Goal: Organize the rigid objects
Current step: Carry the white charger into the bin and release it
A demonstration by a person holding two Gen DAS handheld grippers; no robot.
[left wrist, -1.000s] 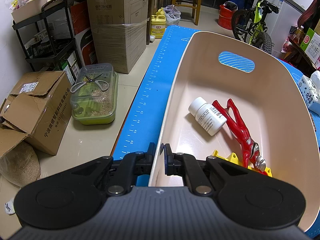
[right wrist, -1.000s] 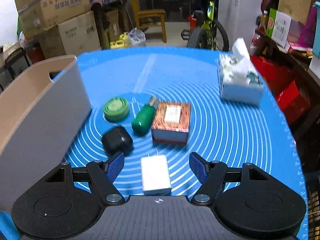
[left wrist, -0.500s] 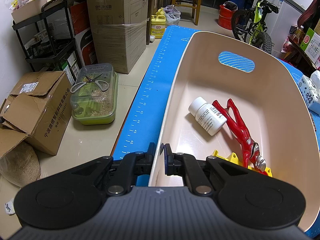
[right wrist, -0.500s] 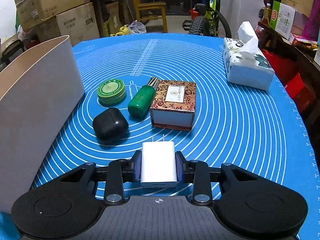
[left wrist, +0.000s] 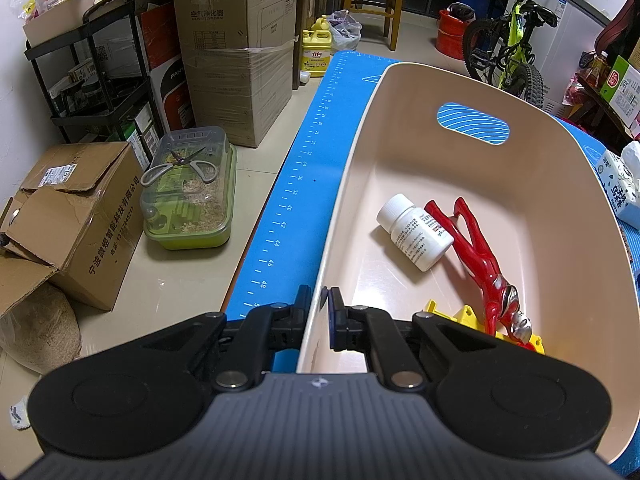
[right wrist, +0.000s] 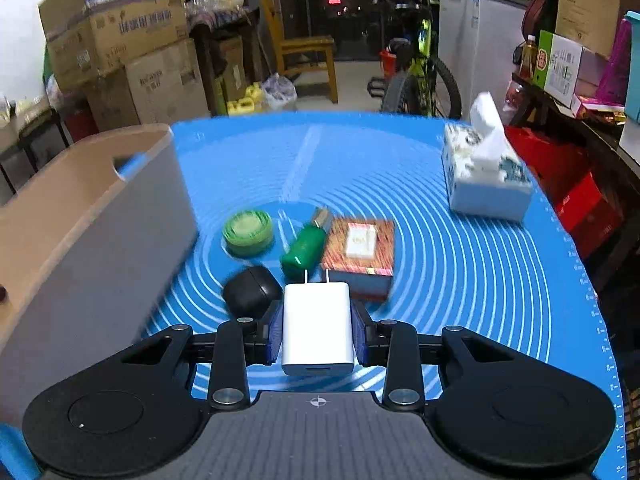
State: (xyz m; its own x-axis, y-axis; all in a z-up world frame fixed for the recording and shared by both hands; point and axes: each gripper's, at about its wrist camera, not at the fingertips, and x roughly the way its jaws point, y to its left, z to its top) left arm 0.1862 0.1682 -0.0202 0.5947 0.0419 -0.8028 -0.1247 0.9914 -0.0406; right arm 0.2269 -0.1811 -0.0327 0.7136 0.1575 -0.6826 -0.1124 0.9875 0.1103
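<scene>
My left gripper (left wrist: pixel 319 312) is shut on the near rim of the beige bin (left wrist: pixel 520 184). Inside the bin lie a white pill bottle (left wrist: pixel 416 232), a red figure (left wrist: pixel 480 264) and a yellow toy (left wrist: pixel 460 314). My right gripper (right wrist: pixel 317 320) is shut on a white charger plug (right wrist: pixel 317 326) and holds it above the blue mat (right wrist: pixel 460 272). On the mat lie a black case (right wrist: pixel 252 292), a green tin (right wrist: pixel 248 232), a green bottle (right wrist: pixel 304 252) and a patterned box (right wrist: pixel 360 248). The bin (right wrist: pixel 80 232) stands at the left.
A tissue box (right wrist: pixel 484 176) stands at the mat's far right. On the floor to the left are cardboard boxes (left wrist: pixel 68 216), a clear-lidded green container (left wrist: pixel 192 196) and a black shelf (left wrist: pixel 88 80). A bicycle (left wrist: pixel 508 52) and a wooden chair (left wrist: pixel 372 0) stand beyond the table.
My right gripper closed on the white charger plug and has lifted it off the mat. My left gripper has kept its hold on the bin's rim.
</scene>
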